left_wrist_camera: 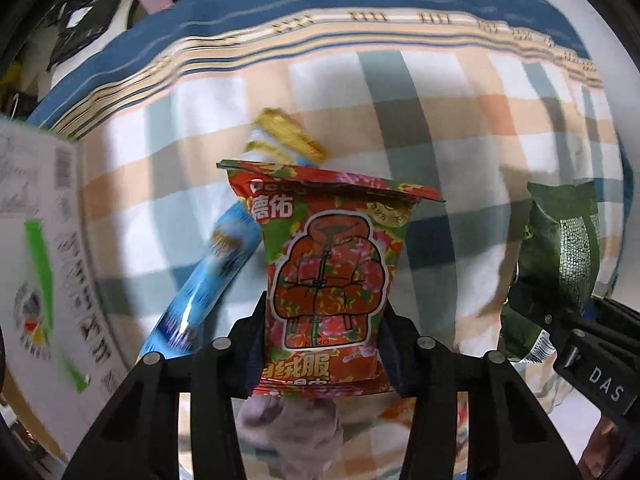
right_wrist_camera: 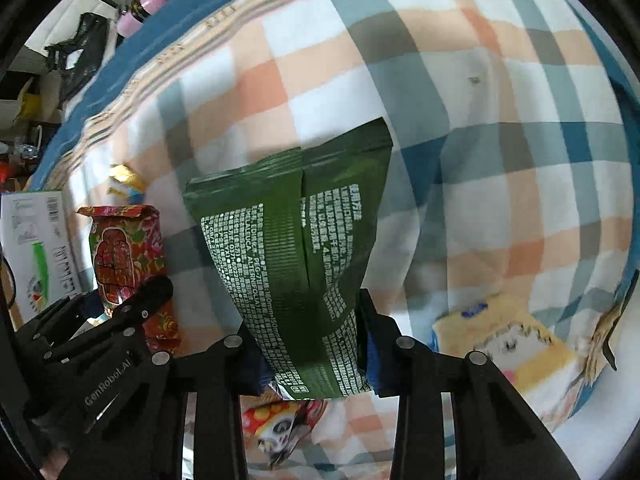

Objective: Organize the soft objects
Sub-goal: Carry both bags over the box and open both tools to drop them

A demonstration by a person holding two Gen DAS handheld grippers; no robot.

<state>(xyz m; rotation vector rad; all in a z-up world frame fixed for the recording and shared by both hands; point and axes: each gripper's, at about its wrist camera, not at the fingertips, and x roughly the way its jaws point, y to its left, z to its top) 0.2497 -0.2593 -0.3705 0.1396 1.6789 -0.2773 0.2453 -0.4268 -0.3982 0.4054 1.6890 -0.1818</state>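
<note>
In the left wrist view, the left gripper (left_wrist_camera: pixel 325 344) pinches a red floral pack (left_wrist_camera: pixel 326 280) by its lower part; the pack stands upright in the centre of the frame, its sealed top edge just above the middle. Behind it, to the left, a blue pack (left_wrist_camera: pixel 208 284) with a gold end lies slanting on the checked blanket (left_wrist_camera: pixel 460 112). A white box (left_wrist_camera: pixel 44 248) with a green stripe fills the left edge. At the right edge a green pouch (left_wrist_camera: pixel 568 240) shows, with part of the right gripper's black body below it. A pale purple soft thing (left_wrist_camera: pixel 288 428) lies at the bottom centre, between the gripper's arms.

In the right wrist view, the right gripper (right_wrist_camera: pixel 310 344) is clamped on the green pouch (right_wrist_camera: pixel 296 248), which rises up the centre of the frame, its white-printed back facing the camera. At lower left the left gripper (right_wrist_camera: pixel 132 300) grips the red floral pack (right_wrist_camera: pixel 124 252), with the white box (right_wrist_camera: pixel 36 240) at the left edge. A yellow cartoon pack (right_wrist_camera: pixel 504 344) lies on the blanket (right_wrist_camera: pixel 500 100) at lower right. A red mushroom-print pack (right_wrist_camera: pixel 280 424) lies at bottom centre.
</note>
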